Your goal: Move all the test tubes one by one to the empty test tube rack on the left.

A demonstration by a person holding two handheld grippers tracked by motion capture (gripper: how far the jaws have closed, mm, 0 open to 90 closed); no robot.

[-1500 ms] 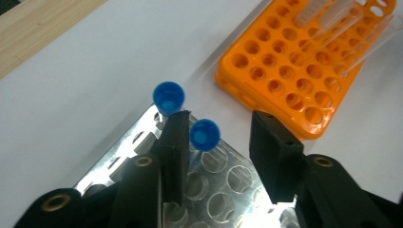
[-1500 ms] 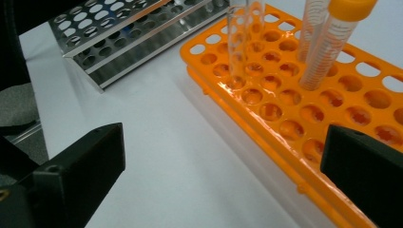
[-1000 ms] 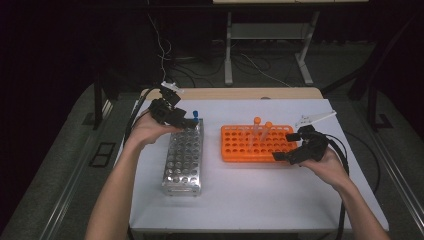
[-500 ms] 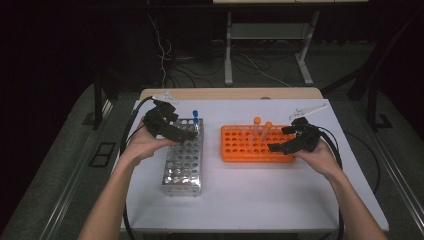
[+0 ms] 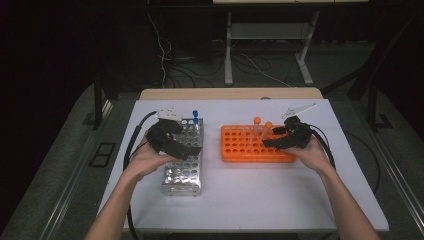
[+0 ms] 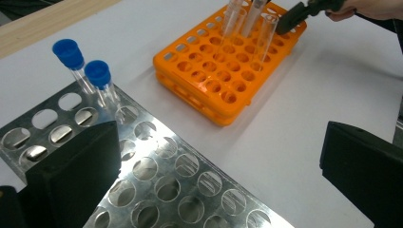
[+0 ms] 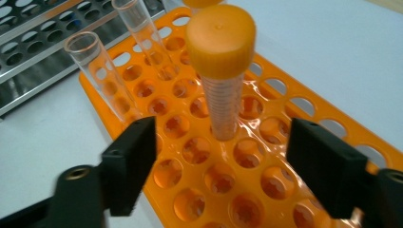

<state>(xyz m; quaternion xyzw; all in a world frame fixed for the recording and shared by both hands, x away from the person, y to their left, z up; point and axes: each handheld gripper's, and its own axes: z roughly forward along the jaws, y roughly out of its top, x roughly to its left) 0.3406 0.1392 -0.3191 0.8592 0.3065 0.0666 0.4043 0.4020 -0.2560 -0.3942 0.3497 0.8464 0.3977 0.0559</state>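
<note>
Here we are seeing the right gripper (image 7: 221,156) closing, jaws not yet touching the orange-capped tube (image 7: 219,71) in the orange rack (image 7: 332,128); left gripper (image 6: 218,175) gaping wide above the metal rack (image 6: 190,190); no legible writing.

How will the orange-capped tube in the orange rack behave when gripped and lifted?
The orange-capped tube looks like clear rigid plastic and empty, so probably light and stiff. Its smooth round wall may slip or twist between the fingers. It stands upright in the orange rack, so should lift straight; laid down, it would likely roll.

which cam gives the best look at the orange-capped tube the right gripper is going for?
Right gripper view: the orange-capped tube stands close and sharp in the orange rack, ahead of the right gripper, its jaws apart and not touching it. High view shows it small. Left gripper view cuts off its top.
</note>
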